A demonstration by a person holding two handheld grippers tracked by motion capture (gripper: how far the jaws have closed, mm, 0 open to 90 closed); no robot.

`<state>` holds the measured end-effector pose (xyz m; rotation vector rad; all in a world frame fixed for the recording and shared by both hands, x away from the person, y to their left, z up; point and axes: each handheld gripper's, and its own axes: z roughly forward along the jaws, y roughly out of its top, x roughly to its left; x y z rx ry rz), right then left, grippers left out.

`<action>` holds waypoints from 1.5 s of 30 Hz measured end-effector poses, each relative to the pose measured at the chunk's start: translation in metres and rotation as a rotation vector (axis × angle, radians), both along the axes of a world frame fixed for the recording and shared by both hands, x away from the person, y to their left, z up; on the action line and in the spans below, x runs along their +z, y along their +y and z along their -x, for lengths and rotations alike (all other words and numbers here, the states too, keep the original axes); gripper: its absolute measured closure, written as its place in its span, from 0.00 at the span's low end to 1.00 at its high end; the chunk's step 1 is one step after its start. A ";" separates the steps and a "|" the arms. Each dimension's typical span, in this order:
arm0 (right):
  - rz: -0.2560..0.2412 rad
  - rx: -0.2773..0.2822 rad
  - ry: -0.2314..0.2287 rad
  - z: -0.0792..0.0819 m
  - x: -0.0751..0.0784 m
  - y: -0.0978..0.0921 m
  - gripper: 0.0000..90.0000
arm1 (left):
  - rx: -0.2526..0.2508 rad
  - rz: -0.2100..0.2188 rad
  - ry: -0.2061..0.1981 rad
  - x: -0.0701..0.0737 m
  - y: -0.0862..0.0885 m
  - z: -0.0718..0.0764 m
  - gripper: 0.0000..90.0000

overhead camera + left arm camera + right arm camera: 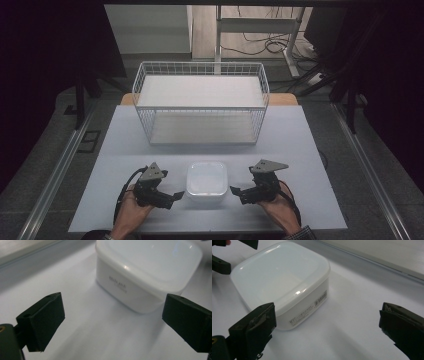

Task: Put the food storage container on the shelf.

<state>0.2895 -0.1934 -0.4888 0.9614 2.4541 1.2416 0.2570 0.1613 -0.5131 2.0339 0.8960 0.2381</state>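
A white square plastic container (pixel 206 181) with its lid on sits near the front edge of the pale table (pixel 125 140). My left gripper (pixel 176 196) rests just to its left, open, with nothing between its jaws. In the left gripper view the container (pixel 147 270) lies ahead and to the right of the left gripper (pixel 120 325). My right gripper (pixel 236 192) rests just to the container's right, also open and holding nothing. In the right gripper view the container (pixel 282 282) sits ahead and to the left of the right gripper (pixel 327 330), a barcode label on its side.
A white wire basket (pixel 201 102) with a white shelf board inside stands at the back middle of the table. Beyond it are a desk frame (pixel 260 30) and cables on the floor. Metal rails (pixel 55 170) run along both sides of the table.
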 end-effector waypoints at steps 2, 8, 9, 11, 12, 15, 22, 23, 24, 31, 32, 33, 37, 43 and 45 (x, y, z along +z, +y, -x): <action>-0.011 -0.014 -0.001 -0.001 0.002 0.003 0.00 | -0.003 0.027 0.010 0.003 -0.001 -0.002 0.04; -0.006 -0.010 0.014 -0.004 0.006 0.013 0.00 | -0.029 0.074 0.032 0.008 -0.006 -0.011 0.04; -0.007 -0.007 0.017 -0.004 0.006 0.015 0.00 | -0.035 0.071 0.034 0.008 -0.008 -0.012 0.05; -0.017 0.007 0.038 -0.005 0.007 0.018 0.00 | -0.043 0.063 0.036 0.009 -0.013 -0.015 0.06; -0.020 0.009 0.046 -0.006 0.008 0.020 0.00 | -0.047 0.057 0.039 0.009 -0.015 -0.016 0.07; -0.018 0.014 0.053 -0.008 0.009 0.025 0.01 | -0.043 0.019 0.033 0.010 -0.021 -0.020 0.11; -0.013 0.002 0.077 -0.015 0.006 0.037 0.08 | -0.037 0.050 0.088 0.008 -0.026 -0.033 0.14; -0.010 0.000 0.081 -0.016 0.005 0.039 0.09 | -0.040 0.054 0.093 0.008 -0.028 -0.035 0.14; -0.006 -0.005 0.087 -0.017 0.004 0.041 0.09 | -0.041 0.060 0.098 0.007 -0.029 -0.036 0.13; -0.031 0.006 0.152 -0.022 -0.004 0.045 0.12 | -0.056 0.134 0.155 0.000 -0.030 -0.041 0.15; -0.038 0.009 0.168 -0.022 -0.004 0.044 0.15 | -0.067 0.153 0.174 -0.001 -0.030 -0.041 0.16; -0.050 0.014 0.183 -0.022 -0.004 0.043 0.19 | -0.081 0.169 0.192 -0.002 -0.030 -0.041 0.19; -0.090 0.036 0.276 -0.021 -0.003 0.040 0.29 | -0.078 0.175 0.237 -0.001 -0.029 -0.037 0.25; -0.122 -0.017 0.342 -0.014 0.003 0.028 0.58 | -0.028 0.183 0.245 0.008 -0.020 -0.023 0.52; -0.132 -0.031 0.358 -0.010 0.007 0.024 0.66 | -0.014 0.207 0.249 0.010 -0.016 -0.018 0.62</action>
